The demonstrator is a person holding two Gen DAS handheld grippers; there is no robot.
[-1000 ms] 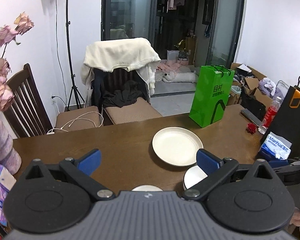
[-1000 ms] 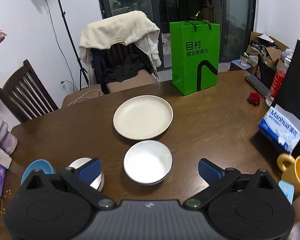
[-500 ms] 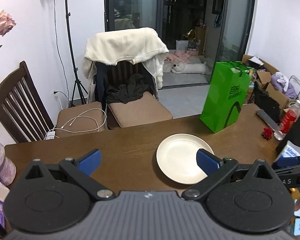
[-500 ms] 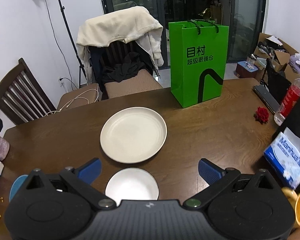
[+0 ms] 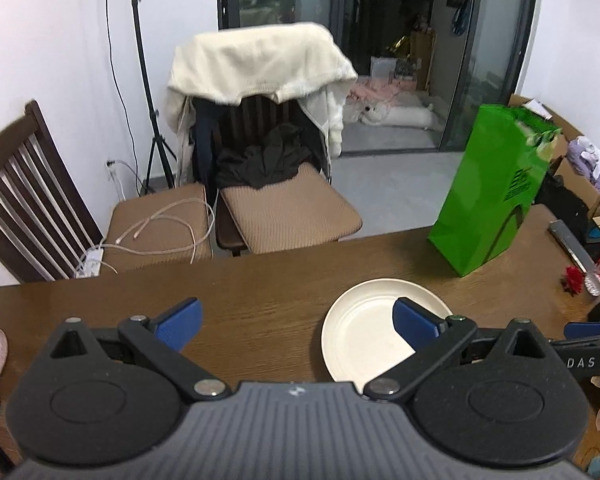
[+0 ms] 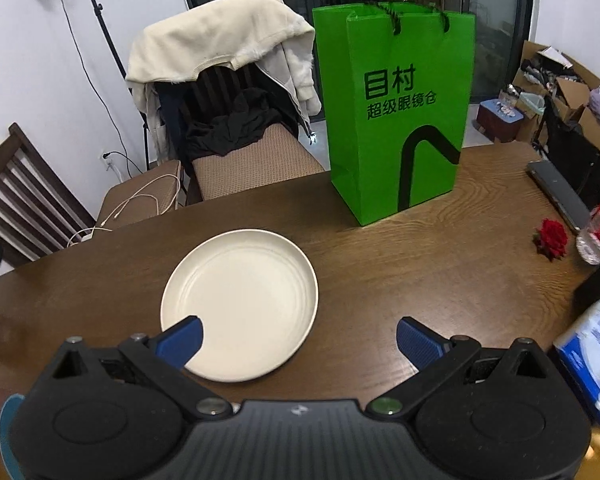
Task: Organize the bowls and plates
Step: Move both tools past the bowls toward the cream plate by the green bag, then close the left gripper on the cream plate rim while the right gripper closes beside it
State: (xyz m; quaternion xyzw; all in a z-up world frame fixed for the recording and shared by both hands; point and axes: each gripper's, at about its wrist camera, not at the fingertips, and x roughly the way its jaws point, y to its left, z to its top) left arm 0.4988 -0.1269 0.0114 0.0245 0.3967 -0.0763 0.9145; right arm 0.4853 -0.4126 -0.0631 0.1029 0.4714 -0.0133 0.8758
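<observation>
Right wrist view showed my right gripper (image 6: 298, 338) spread wide over the plate (image 6: 240, 304); I judged a low, rim-first approach best.

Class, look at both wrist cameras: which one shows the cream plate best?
The right wrist view: the cream plate lies almost whole on the table, only its near edge hidden by the right gripper. In the left wrist view, the left gripper covers much of the plate.
</observation>
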